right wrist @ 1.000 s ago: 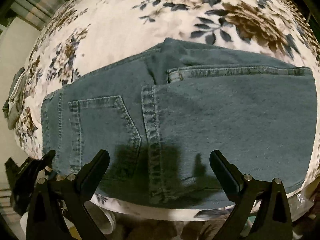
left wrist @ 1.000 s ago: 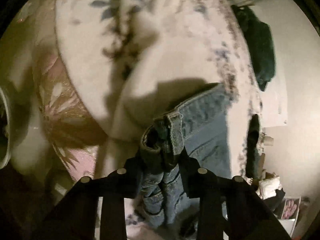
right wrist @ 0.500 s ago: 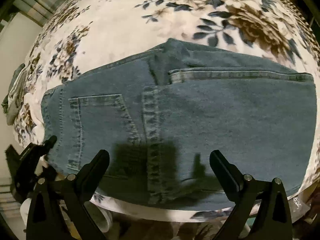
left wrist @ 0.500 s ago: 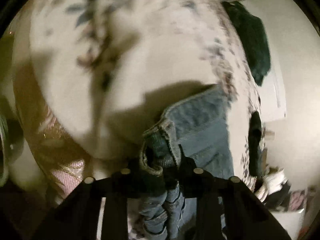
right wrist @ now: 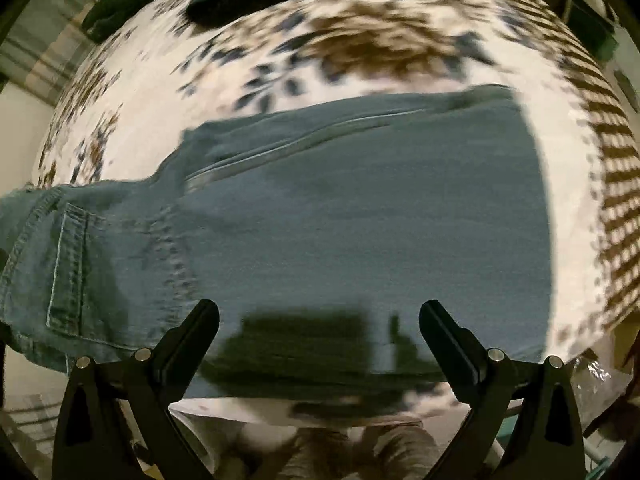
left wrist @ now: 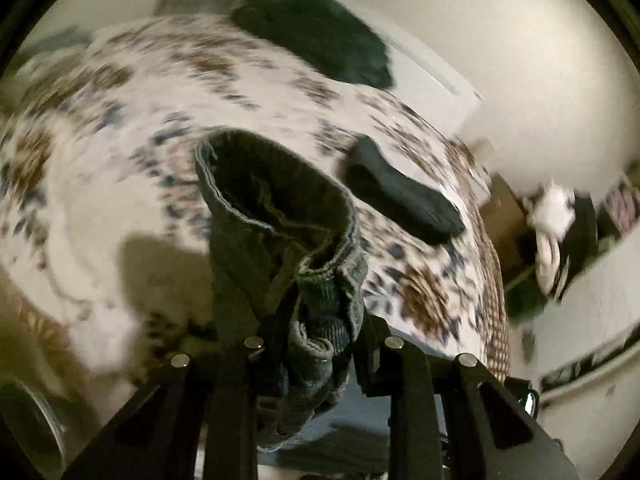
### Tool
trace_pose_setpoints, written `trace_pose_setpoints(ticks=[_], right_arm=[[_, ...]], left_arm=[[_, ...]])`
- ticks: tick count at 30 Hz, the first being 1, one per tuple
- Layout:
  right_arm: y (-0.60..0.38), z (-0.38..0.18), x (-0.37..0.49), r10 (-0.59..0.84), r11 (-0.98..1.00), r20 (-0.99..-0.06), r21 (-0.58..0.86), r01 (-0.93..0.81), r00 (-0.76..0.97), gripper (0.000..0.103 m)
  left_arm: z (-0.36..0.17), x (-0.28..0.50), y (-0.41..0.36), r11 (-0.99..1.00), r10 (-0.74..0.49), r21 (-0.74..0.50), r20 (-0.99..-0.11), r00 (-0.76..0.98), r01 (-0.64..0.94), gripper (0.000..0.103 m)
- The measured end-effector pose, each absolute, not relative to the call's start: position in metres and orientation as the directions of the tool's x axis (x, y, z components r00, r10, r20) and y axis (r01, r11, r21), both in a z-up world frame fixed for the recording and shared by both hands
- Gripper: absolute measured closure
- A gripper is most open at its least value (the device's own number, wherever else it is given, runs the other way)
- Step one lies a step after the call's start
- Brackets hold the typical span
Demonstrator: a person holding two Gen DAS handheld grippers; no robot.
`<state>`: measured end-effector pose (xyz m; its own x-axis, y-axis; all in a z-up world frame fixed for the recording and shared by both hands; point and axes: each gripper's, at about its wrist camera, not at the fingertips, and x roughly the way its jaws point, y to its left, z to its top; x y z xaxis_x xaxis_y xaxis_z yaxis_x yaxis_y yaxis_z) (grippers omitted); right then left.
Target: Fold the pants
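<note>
Denim pants [right wrist: 352, 216] spread flat on a floral bedspread [right wrist: 360, 40] just ahead of the right gripper [right wrist: 319, 332], its jaws released and wide apart, left gripper [left wrist: 320, 344] clenched on the bunched waistband, lifted clear of the bed, dark garment [left wrist: 400, 196] lying beyond

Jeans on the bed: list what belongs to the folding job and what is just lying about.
Job:
jeans
left gripper, shut on the waistband
right gripper, open above the jeans

Lying about:
dark sock
dark green garment
floral bedspread
</note>
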<state>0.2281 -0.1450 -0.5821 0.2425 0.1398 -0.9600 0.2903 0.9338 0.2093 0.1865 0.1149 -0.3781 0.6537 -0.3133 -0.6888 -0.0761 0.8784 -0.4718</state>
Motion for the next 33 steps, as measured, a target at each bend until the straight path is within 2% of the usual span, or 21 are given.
trace_pose_setpoints(ticks=[5, 11, 13, 15, 21, 23, 25, 28, 33], right_arm=[[-0.214, -0.580, 0.203, 0.111, 0.910, -0.962, 0.199, 0.363, 0.248, 0.001], [-0.286, -0.585, 0.181, 0.082, 0.876, -0.966, 0.188, 0.444, 0.246, 0.001], [-0.302, -0.588, 0.176, 0.075, 0.867, -0.969, 0.181, 0.464, 0.237, 0.001], [-0.320, -0.591, 0.173, 0.076, 0.859, -0.969, 0.183, 0.478, 0.235, 0.001], [-0.332, -0.590, 0.176, -0.016, 0.889, -0.976, 0.085, 0.451, 0.217, 0.001], [-0.334, -0.586, 0.176, -0.024, 0.896, -0.975, 0.077, 0.438, 0.220, 0.001], [-0.329, -0.580, 0.179, -0.029, 0.901, -0.973, 0.074, 0.428, 0.228, 0.001], [-0.318, -0.573, 0.187, -0.036, 0.916, -0.969, 0.066, 0.396, 0.245, 0.001], [-0.299, -0.560, 0.200, -0.046, 0.938, -0.960, 0.053, 0.342, 0.275, 0.001]], left_arm=[[-0.382, 0.190, 0.026, 0.910, -0.353, -0.411, -0.714, 0.604, 0.045, 0.083], [-0.438, 0.196, -0.071, 0.946, -0.324, -0.274, -0.828, 0.458, 0.174, 0.081], [-0.454, 0.198, -0.082, 0.960, -0.274, -0.224, -0.869, 0.411, 0.168, 0.076], [-0.462, 0.202, -0.091, 0.968, -0.236, -0.188, -0.905, 0.354, 0.165, 0.067], [-0.456, 0.196, -0.096, 0.982, -0.177, -0.148, -0.938, 0.298, 0.118, 0.057], [-0.447, 0.193, -0.095, 0.985, -0.161, -0.136, -0.942, 0.296, 0.101, 0.048], [-0.439, 0.192, -0.094, 0.987, -0.155, -0.136, -0.947, 0.283, 0.084, 0.033], [-0.419, 0.190, -0.088, 0.991, -0.133, -0.118, -0.945, 0.298, 0.067, 0.021], [-0.393, 0.193, -0.065, 0.999, -0.047, -0.042, -0.938, 0.342, 0.021, 0.017]])
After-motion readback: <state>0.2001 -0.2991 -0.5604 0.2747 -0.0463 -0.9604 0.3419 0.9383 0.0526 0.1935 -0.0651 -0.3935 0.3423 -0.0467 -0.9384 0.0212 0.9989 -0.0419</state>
